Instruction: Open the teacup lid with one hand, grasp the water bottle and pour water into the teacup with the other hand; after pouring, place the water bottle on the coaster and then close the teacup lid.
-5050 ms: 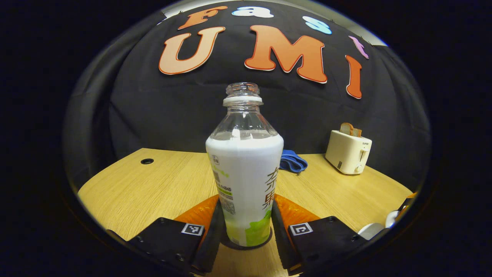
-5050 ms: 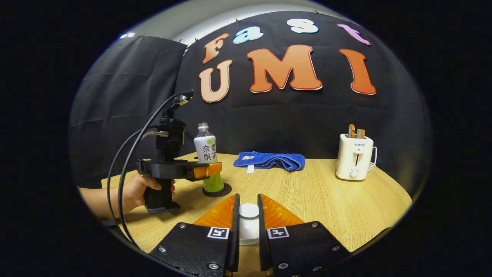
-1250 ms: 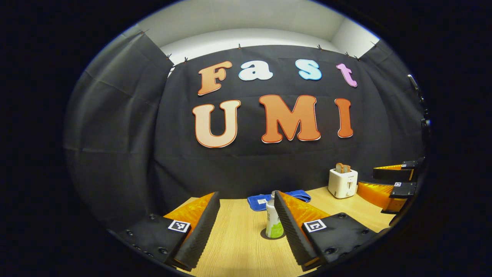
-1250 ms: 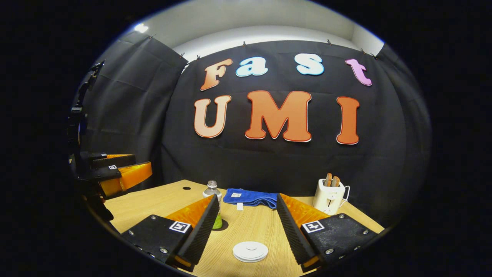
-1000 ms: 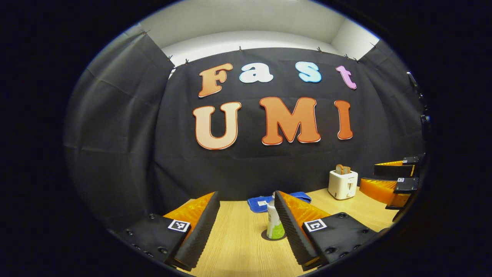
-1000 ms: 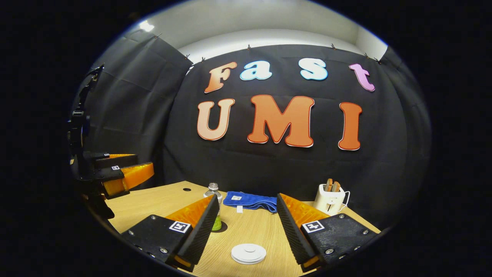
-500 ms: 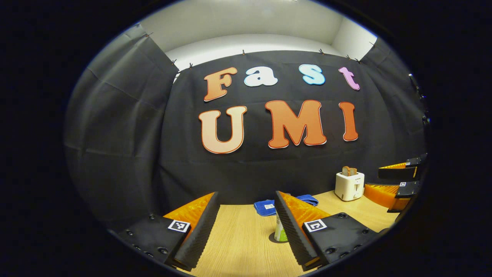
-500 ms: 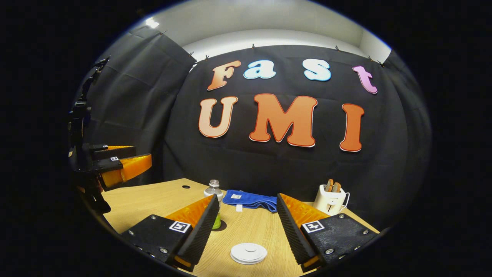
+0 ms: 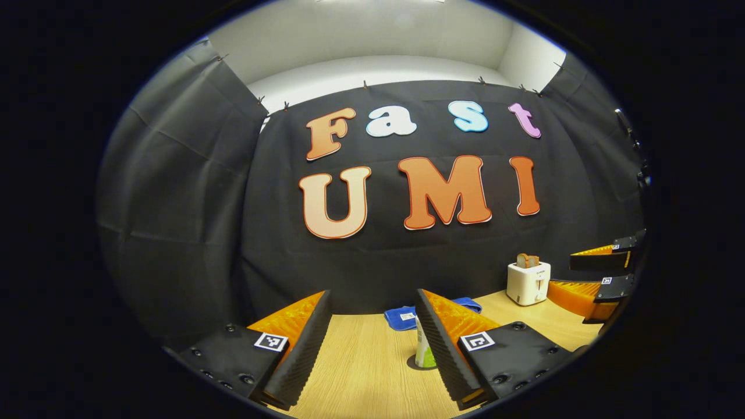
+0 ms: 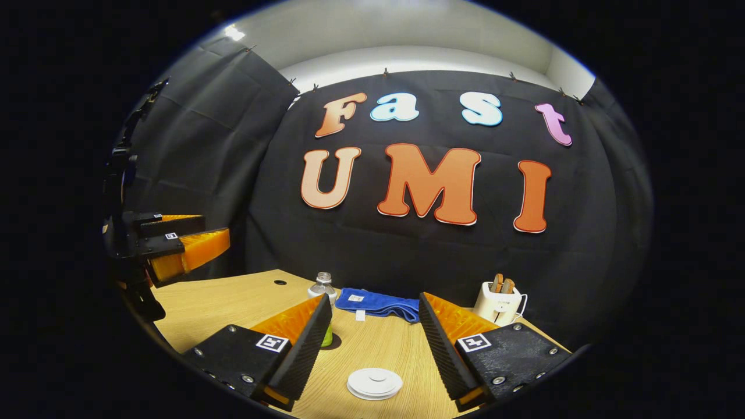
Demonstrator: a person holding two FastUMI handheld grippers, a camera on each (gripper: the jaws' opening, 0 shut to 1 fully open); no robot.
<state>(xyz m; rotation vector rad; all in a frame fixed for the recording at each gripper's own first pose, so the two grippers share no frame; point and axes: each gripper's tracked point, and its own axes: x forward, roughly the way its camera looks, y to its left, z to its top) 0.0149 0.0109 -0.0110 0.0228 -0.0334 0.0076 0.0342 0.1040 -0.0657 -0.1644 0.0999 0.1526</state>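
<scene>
Both tools stand apart from the task's things with their jaws spread wide and empty: the left gripper (image 9: pixel 372 308) and the right gripper (image 10: pixel 375 314). The water bottle (image 10: pixel 323 299) stands upright on the dark coaster (image 10: pixel 336 341), near the blue towel (image 10: pixel 378 304). The teacup lid (image 10: pixel 375 383) lies flat over the cup, low between the right gripper's fingers. By my judgement the task looks finished; the good way now is to keep both tools away from the wooden table (image 10: pixel 233 302) and not touch anything. The white toaster (image 10: pixel 497 303) carries small writing, too small to read, and the bottle label cannot be read either.
</scene>
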